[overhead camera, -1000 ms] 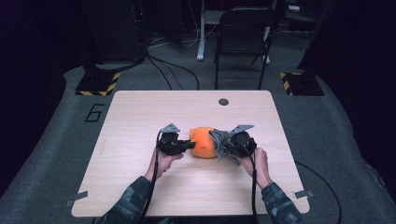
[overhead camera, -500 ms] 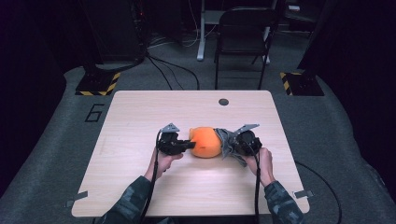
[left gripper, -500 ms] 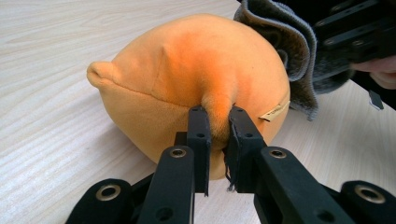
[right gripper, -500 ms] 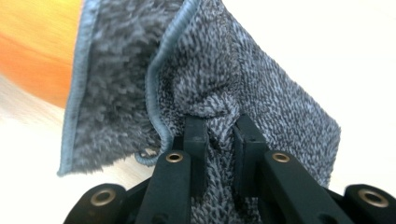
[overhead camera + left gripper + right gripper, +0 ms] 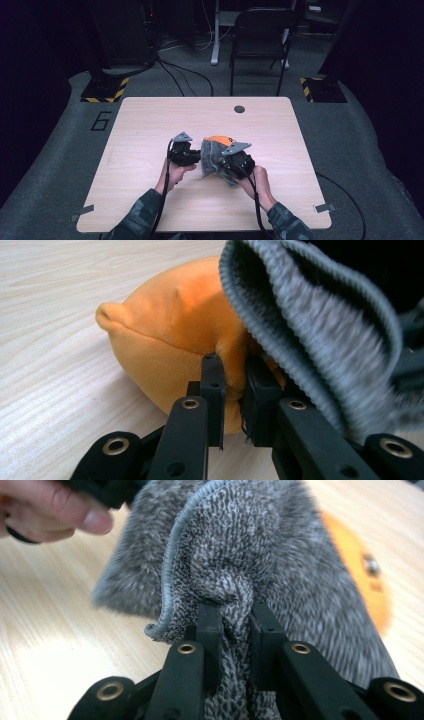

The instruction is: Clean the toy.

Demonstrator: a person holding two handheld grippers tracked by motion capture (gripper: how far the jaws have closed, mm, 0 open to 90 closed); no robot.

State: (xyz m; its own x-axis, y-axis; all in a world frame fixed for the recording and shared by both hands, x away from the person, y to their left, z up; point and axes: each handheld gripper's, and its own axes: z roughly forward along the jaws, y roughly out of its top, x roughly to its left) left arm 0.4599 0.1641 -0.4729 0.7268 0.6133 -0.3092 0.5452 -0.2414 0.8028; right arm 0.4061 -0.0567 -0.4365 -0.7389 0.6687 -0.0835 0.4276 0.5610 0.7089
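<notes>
At the near edge of the counter (image 5: 150, 200), two sleeved forearms come in, each hand holding a gripper. The right gripper (image 5: 231, 161) sits a little nearer than the left; its jaws are clenched on a bunched fold of a grey knitted sock (image 5: 235, 575), the hemmed edge curling out beside the left jaw in the right gripper view. The left gripper (image 5: 192, 155) lies just beside it, its jaws pinched on a fold of an orange plush toy (image 5: 170, 345), with the sock's ribbed opening (image 5: 310, 325) hanging over the toy's right side in the left gripper view.

The toy (image 5: 220, 139) rests on the counter near its middle, between the two grippers, mostly covered by the sock (image 5: 211, 159) in the high view, with an orange strip showing at the far side. Farther off, a small dark round spot (image 5: 239, 109) sits near the counter's far edge. Beyond the counter stand a dark chair (image 5: 262, 35) and cables (image 5: 185, 75) on the grey floor.
</notes>
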